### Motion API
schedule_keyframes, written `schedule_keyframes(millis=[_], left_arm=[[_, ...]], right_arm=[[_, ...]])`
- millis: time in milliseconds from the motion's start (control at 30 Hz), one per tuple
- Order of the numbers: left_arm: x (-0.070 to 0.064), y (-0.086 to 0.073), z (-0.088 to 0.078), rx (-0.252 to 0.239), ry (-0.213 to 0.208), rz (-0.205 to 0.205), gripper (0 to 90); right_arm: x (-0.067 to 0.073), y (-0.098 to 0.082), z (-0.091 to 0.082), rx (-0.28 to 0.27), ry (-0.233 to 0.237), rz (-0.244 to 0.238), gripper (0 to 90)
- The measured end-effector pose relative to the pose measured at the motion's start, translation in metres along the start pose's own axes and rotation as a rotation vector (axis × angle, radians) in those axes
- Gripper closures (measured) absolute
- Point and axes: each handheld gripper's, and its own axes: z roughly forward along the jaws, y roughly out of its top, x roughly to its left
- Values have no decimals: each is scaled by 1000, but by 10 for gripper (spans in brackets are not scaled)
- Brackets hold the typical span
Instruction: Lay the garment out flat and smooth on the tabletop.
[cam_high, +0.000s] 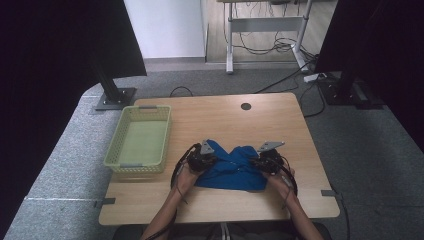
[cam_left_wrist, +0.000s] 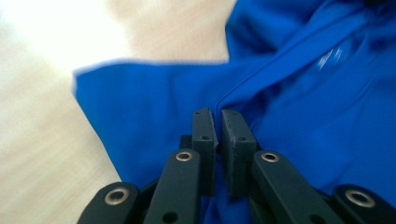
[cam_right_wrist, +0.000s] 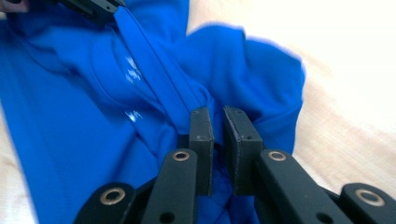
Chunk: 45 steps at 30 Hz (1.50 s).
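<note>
One blue garment (cam_high: 231, 170) is lying bunched on the near middle of the wooden table (cam_high: 280, 125), between the two hands; looks like a zip top, with a seam or zipper band running across it in both gripper views (cam_left_wrist: 299, 60) (cam_right_wrist: 154, 84). Exact type hard to tell.

Left gripper (cam_high: 201, 158) is sitting at the garment's left edge, jaws nearly together and pinching a fold of blue fabric (cam_left_wrist: 218, 135). Right gripper (cam_high: 268, 159) is sitting at the right edge, jaws likewise clamped on a fold beside the band (cam_right_wrist: 217, 140). In the right gripper view the other gripper's black tip is showing at the top left, gripping the far end of the band.

Likely step: lifting or spreading the garment by two points, probably to fold it or move it. To do it well: keep both pinches firm, raise both hands evenly, pull apart gently so the cloth is hanging flat instead of twisting, and avoid catching only the top layer.

Counts: one garment, two grippers, one table, one pale green basket (cam_high: 120, 131), apparently empty, standing at the table's left side, well apart from the cloth.
</note>
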Motion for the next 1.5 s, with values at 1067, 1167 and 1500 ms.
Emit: schedule_keyframes(millis=[1067, 1167, 1500], left_arm=[[-64, -35, -76, -79, -101, -1, 849], [-51, -14, -84, -117, -69, 5, 849], [4, 54, -79, -151, 25, -14, 849]], right_arm=[[61, -40, -48, 3, 107, -6, 813], [58, -25, -56, -45, 93, -11, 813], [21, 37, -60, -155, 24, -4, 812]])
